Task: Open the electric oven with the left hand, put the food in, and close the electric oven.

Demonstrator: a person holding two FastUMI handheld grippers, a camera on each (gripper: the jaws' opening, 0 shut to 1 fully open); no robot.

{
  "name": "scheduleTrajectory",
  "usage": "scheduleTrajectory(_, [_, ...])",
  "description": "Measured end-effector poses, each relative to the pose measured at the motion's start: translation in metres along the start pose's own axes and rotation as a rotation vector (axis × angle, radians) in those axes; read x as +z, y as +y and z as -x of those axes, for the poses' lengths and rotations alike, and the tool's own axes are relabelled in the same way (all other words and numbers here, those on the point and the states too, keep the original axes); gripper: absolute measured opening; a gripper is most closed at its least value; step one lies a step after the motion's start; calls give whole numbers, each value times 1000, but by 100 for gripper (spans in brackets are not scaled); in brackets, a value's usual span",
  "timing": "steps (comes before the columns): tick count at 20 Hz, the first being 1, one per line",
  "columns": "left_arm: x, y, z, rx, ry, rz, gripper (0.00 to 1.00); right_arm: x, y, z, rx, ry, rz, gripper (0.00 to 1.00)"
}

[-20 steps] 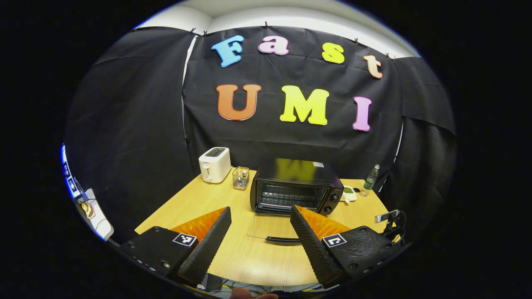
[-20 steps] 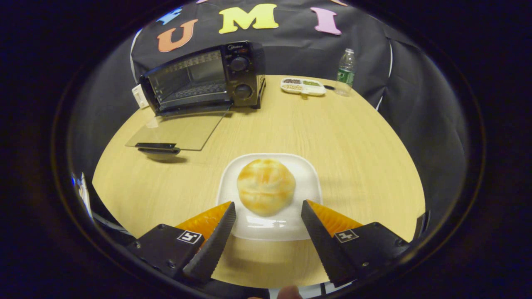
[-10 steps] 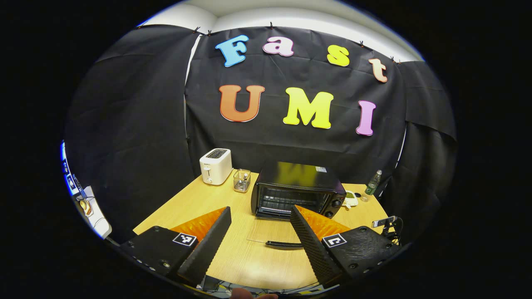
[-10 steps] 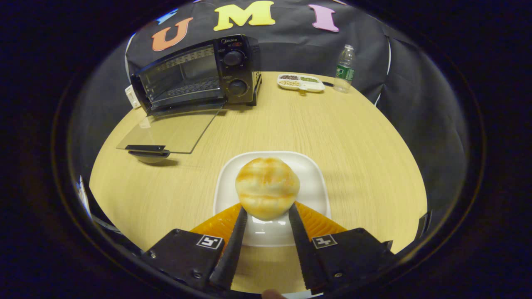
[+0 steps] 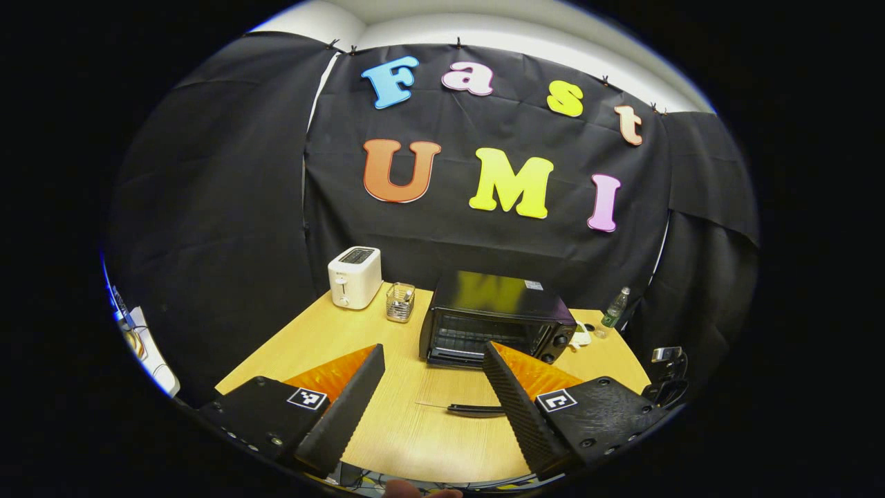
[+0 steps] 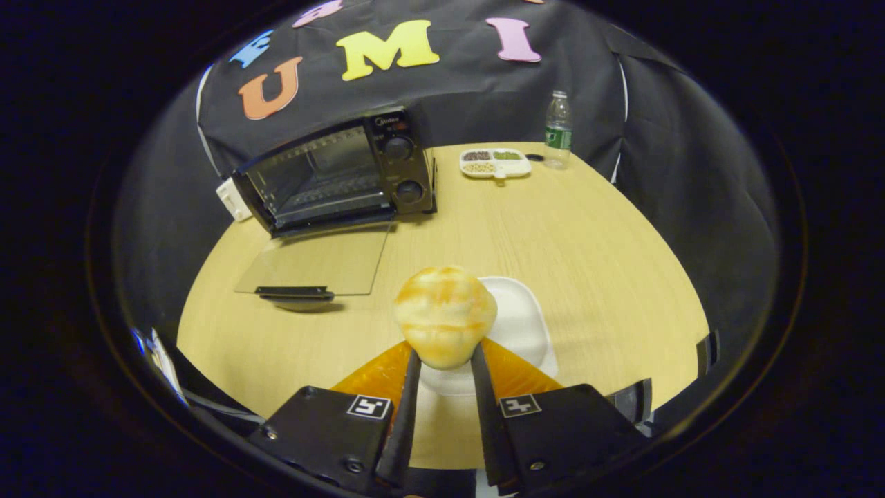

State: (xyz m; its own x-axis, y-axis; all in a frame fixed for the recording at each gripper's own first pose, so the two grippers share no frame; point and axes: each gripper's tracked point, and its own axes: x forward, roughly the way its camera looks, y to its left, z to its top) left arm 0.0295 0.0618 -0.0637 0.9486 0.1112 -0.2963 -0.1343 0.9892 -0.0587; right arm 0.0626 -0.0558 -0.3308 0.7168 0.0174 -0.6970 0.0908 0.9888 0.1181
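A black electric oven (image 5: 494, 319) (image 6: 339, 180) stands on the wooden table with its glass door (image 5: 449, 391) (image 6: 314, 263) folded down flat, the handle at the door's front edge. A golden bun (image 6: 444, 315) is lifted above its white plate (image 6: 515, 325), and my right gripper (image 6: 442, 360) is shut on its lower part. In the left gripper view my left gripper (image 5: 432, 387) is open, held back from the table's near edge with nothing between its fingers.
A white toaster (image 5: 355, 277) and a wire cup (image 5: 400, 302) stand left of the oven. A divided snack tray (image 6: 495, 162) and a water bottle (image 6: 556, 131) sit at the table's far right. A black clamp (image 5: 667, 373) shows at the right table edge.
My right gripper closed on the bun and lifted it off the plate. My left gripper drew back slightly from the oven and stayed open.
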Motion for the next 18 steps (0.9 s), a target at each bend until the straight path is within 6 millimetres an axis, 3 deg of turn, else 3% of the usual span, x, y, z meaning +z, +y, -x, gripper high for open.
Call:
scheduleTrajectory(3, [0,15,4,10,0,-3,94,12,37,-2,53,-29,-53,43])
scheduleTrajectory(7, [1,37,13,34,13,-6,94,41,92,-26,119,-68,-121,43])
scheduleTrajectory(12, [-2,58,25,56,35,-15,94,94,154,-75,171,-139,-196,42])
scheduleTrajectory(18, [-3,94,34,102,58,-29,94,144,194,-133,165,-196,-344,42])
